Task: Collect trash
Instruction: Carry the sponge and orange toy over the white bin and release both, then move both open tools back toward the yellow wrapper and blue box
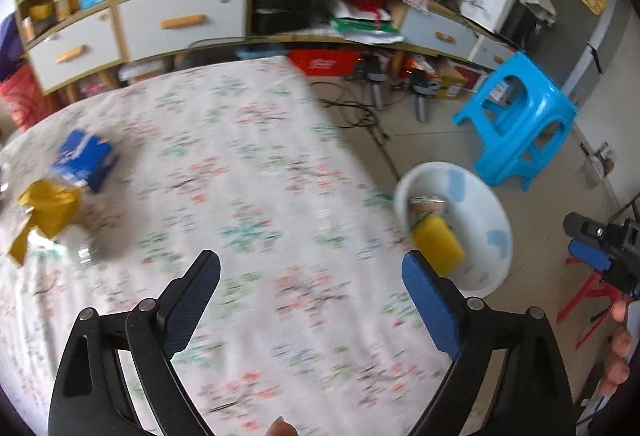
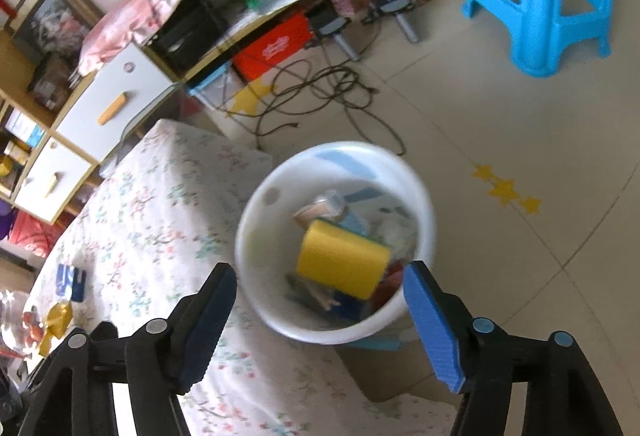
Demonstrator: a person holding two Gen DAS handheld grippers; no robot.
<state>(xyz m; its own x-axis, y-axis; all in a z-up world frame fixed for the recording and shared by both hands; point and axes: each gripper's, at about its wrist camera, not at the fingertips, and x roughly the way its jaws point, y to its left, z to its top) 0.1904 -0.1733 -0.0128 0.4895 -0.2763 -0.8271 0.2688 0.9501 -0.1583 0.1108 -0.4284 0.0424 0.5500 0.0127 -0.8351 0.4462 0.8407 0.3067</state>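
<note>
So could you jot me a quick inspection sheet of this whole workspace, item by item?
Surface: table under a floral cloth.
Job's things: white bin beside the table, holding a yellow box and other trash.
Clutter: blue box and yellow wrapper on the table.
Grippers: left hand-held gripper open, empty; right hand-held gripper open above the bin.
Cables: black cables loose on the floor.
Surroundings: blue stool, shelves.

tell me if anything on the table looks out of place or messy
Yes: a blue carton lies tipped at the table's far left, beside a crumpled yellow wrapper. Both look like uncollected trash. The white bin already holds a yellow block.
</note>
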